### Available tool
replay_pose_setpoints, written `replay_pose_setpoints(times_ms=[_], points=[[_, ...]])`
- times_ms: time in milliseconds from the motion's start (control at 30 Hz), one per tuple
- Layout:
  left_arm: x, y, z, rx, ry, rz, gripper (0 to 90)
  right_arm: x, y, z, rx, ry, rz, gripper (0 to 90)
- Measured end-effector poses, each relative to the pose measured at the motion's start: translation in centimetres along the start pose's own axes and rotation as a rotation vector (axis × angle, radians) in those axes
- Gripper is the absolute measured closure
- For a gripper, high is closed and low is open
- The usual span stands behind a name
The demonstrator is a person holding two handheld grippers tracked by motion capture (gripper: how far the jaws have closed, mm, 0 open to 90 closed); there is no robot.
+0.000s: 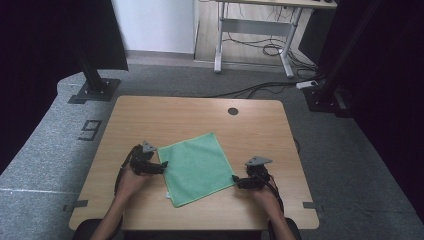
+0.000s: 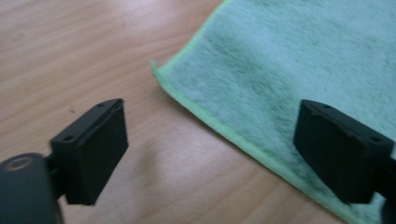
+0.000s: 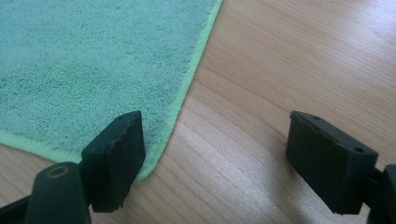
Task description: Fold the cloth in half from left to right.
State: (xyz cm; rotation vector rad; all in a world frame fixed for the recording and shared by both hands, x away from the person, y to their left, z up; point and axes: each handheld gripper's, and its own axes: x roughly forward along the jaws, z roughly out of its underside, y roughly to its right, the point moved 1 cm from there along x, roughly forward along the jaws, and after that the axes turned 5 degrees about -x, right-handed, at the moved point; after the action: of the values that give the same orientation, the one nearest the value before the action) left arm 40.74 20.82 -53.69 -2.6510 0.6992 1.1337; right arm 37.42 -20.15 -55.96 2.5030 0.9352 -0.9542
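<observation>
Cloth (image 1: 196, 168): flat on your table (image 1: 150, 112).
Left gripper (image 1: 165, 165): yours gapes wide over one cloth edge, gripping nothing.
Right gripper (image 1: 235, 180): wide apart at a corner, empty.

cloths: 1 green cloth (image 1: 196, 168) | tables: 1 wooden table (image 1: 150, 115) | claws: 2, left claw (image 1: 164, 164), right claw (image 1: 235, 179)

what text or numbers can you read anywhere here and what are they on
"9": one large dark digit marked on the grey floor, at, left of the wooden table; read the other way up it could be a 6.
No readable text on the green cloth or on the table.
</observation>
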Motion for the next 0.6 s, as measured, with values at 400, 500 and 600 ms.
replay_pose_setpoints(times_ms=[400,500,600], points=[[1.0,-2.7,-2.2,-0.059,0.030,-0.021,21.3,0.0,0.0,0.2,-0.001,0.013,-0.002,18.9],[1.4,-3.0,-2.3,-0.074,0.025,-0.025,24.1,0.0,0.0,0.2,-0.002,0.015,-0.001,18.8],[1.9,-3.2,-2.3,-0.093,0.027,-0.017,24.7,0.0,0.0,0.2,-0.002,0.016,-0.002,18.8]])
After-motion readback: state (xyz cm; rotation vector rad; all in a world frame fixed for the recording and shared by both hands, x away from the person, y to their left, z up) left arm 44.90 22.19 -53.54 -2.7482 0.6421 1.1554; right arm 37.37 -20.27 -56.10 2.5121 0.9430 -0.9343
